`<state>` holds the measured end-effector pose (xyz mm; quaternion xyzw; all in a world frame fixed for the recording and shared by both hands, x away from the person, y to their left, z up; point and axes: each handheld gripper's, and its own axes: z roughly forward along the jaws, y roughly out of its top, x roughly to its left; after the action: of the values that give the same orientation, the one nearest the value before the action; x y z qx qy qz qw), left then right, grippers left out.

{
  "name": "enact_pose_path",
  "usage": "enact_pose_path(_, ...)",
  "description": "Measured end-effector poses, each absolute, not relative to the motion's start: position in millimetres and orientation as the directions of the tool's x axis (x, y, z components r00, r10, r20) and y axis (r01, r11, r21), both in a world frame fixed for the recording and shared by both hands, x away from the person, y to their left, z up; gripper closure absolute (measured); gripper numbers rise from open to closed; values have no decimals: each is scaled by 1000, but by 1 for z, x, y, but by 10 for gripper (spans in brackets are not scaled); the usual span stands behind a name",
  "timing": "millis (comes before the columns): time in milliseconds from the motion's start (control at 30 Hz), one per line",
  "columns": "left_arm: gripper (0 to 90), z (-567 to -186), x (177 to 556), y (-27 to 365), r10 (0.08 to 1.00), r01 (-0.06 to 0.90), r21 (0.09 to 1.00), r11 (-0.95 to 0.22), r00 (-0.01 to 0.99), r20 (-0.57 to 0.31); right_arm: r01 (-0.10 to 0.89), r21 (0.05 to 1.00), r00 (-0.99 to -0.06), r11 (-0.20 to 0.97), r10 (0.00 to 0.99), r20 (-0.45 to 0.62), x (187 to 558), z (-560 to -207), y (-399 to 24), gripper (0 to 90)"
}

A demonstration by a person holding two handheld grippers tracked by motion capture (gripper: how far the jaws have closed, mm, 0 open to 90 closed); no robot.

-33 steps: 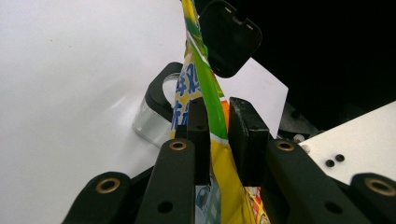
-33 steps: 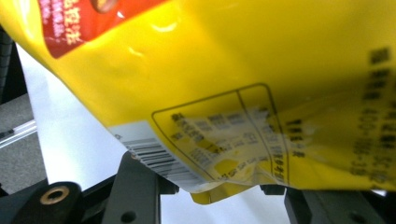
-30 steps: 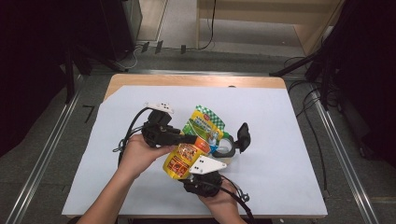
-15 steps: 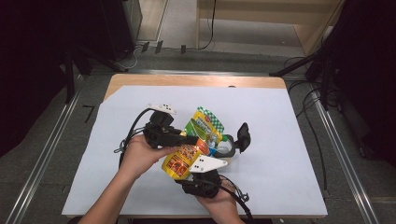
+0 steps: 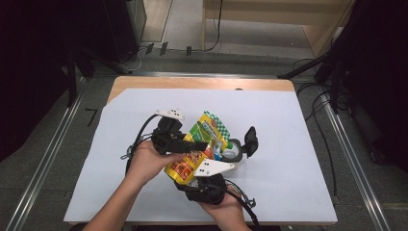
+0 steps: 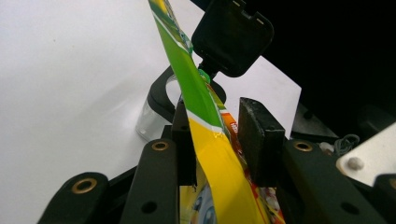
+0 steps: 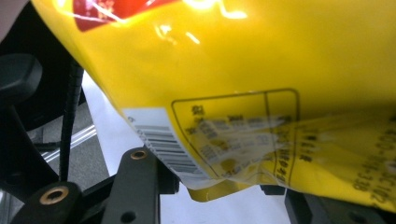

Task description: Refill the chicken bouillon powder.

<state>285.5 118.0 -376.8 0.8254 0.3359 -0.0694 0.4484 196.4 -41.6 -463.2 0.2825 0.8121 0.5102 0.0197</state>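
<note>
left hand-held gripper (image 6: 219, 140) had just been opening, jaws spread around the snack bag (image 5: 195, 154) above the jar (image 5: 234, 152) on the surface (image 5: 298, 144). right hand-held gripper (image 7: 219, 191) pinched the bag's bottom edge. i judged a handover; next needs the left clear.

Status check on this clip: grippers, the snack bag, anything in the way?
Left gripper jaws just opening, snack bag between them. Right gripper at bag's bottom edge, grip unclear. Clear jar with open black lid right behind bag.

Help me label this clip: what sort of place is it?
Probably a lab recording station: a white-covered table set between metal floor rails, cables trailing over grey carpet, dark stands at the sides.
</note>
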Motion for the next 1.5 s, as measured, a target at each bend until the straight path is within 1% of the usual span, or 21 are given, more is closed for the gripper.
enact_pose_path(233, 700, -377, 288, 115, 520, 654, 658, -373, 735, -435, 454, 832, -839, 318, 468, 279, 196, -464, -39, 588)
enact_pose_path(267, 700, -377, 288, 113, 531, 660, 650, -377, 729, -432, 437, 835, -845, 333, 471, 255, 195, -464, -37, 570)
enact_pose_path(300, 699, -377, 288, 113, 531, 660, 650, -377, 729, -432, 437, 835, -845, 333, 471, 255, 195, -464, -37, 570)
enact_pose_path(467, 696, -377, 288, 112, 540, 676, 634, -376, 716, -443, 446, 832, -838, 330, 480, 259, 195, -465, -35, 596)
enact_pose_path(633, 693, -378, 288, 112, 524, 656, 650, -385, 734, -432, 459, 827, -836, 324, 473, 278, 197, -464, -38, 618)
enact_pose_path(733, 694, -378, 289, 113, 513, 657, 651, -380, 735, -442, 468, 823, -836, 321, 462, 295, 198, -464, -40, 625)
enact_pose_path(933, 630, -379, 292, 114, 486, 667, 650, -364, 731, -479, 480, 825, -841, 298, 423, 337, 202, -463, -44, 631)
enact_pose_path(1000, 613, -380, 293, 115, 486, 684, 640, -350, 717, -500, 490, 823, -841, 288, 405, 359, 203, -463, -45, 631)
enact_pose_path(1067, 575, -382, 295, 115, 487, 708, 629, -321, 693, -532, 499, 819, -839, 282, 393, 376, 204, -462, -45, 627)
enact_pose_path(1133, 578, -384, 298, 114, 499, 752, 590, -295, 647, -576, 505, 816, -837, 282, 392, 382, 204, -461, -45, 623)
enact_pose_path(1200, 608, -385, 298, 112, 515, 745, 592, -307, 653, -555, 517, 811, -829, 272, 395, 396, 204, -461, -45, 619)
enact_pose_path(1233, 648, -385, 297, 111, 522, 741, 595, -312, 657, -545, 515, 809, -829, 284, 406, 385, 203, -461, -44, 613)
enact_pose_path(1300, 657, -385, 296, 110, 536, 739, 596, -314, 656, -532, 512, 809, -829, 290, 413, 377, 203, -461, -44, 609)
enact_pose_path(1500, 675, -385, 296, 107, 547, 746, 593, -304, 646, -532, 509, 808, -824, 297, 441, 356, 202, -462, -42, 601)
